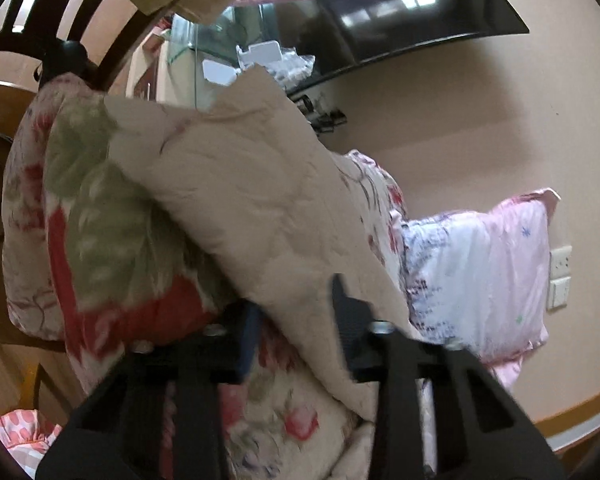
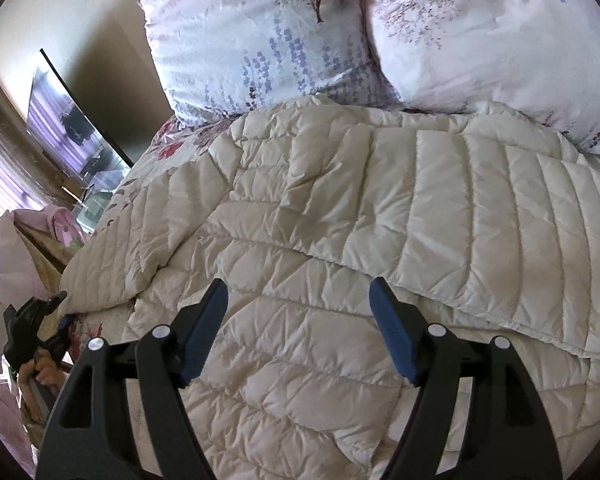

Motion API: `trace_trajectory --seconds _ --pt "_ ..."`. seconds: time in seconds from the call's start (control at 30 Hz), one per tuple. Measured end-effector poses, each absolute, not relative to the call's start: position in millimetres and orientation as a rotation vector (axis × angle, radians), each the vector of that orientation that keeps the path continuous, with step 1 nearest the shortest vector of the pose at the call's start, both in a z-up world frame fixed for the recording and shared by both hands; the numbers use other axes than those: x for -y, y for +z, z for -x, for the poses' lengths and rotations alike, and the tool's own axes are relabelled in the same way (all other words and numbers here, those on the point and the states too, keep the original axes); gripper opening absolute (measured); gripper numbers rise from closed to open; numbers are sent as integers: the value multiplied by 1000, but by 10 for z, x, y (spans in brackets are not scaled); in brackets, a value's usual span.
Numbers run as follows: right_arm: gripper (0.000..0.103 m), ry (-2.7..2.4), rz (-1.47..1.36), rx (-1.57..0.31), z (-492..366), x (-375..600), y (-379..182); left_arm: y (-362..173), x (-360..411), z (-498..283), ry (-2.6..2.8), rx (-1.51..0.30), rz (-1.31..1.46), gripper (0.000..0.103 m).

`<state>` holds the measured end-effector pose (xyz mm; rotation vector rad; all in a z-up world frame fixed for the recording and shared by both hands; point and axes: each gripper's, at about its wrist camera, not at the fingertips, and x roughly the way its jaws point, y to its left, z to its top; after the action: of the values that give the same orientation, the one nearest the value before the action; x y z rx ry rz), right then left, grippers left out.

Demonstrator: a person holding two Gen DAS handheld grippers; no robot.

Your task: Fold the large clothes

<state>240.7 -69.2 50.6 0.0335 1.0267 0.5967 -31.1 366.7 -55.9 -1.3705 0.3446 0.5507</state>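
The right claw is hanging wide open over the cream quilted jacket lying on the bed. The left claw is apparently pinching a jacket fold narrowly. Beyond, pillows are leaning; no writing is readable.

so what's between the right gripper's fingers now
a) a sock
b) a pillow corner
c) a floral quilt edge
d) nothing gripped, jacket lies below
d: the right gripper stands open over the cream quilted jacket, its blue pads apart and pressing on nothing; the pillows lie beyond the jacket.
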Motion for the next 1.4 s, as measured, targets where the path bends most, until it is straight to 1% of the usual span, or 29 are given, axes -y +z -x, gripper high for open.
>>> trace_trajectory --seconds 0.1,0.27,0.37,0.43,0.53,0.67,0.73,0.87,0.93,0.97,1.0,1.03,1.07,1.1,1.17,1.33,1.4 --pt "73 585 -28 -1018 -2399 777 519 -411 -3714 193 519 -349 1322 7" --pt "73 546 -21 -968 -2367 1010 606 163 -3583 -112 390 -295 1175 5" --pt "73 514 -35 -926 -2351 1192 689 540 -3360 -394 275 -283 1084 4" --pt "74 496 -53 -904 -2348 1326 736 762 -3093 -663 161 -290 1023 4" --pt "75 468 -81 -882 -2359 1519 780 951 -2690 -1011 21 -321 954 4" --pt "75 419 -127 -872 -2411 1781 775 1016 -2008 -1528 -165 -415 870 4" --pt "75 386 -154 -873 -2452 1936 746 946 -1588 -1810 -247 -484 826 4" --pt "75 316 -202 -890 -2528 2197 613 632 -773 -2299 -401 -681 754 5" --pt "75 290 -230 -907 -2563 2314 542 452 -400 -2454 -473 -805 697 10" --pt "75 286 -240 -913 -2570 2342 515 395 -277 -2496 -496 -848 670 23" --pt "75 284 -251 -919 -2578 2367 495 361 -185 -2511 -516 -878 649 46" --pt "75 288 -264 -922 -2571 2398 482 335 -122 -2456 -538 -882 630 57" --pt "75 298 -272 -922 -2572 2403 480 362 -109 -2365 -551 -855 608 73" --pt "75 310 -274 -919 -2564 2390 482 411 -149 -2284 -556 -826 592 81" --pt "75 352 -261 -913 -2532 2313 500 479 -245 -2154 -564 -786 581 84" --pt "74 418 -147 -924 -2468 1939 496 599 -813 -1656 -416 -688 525 85" --pt "73 391 -165 -934 -2510 1924 449 575 -994 -1481 -326 -678 472 85"
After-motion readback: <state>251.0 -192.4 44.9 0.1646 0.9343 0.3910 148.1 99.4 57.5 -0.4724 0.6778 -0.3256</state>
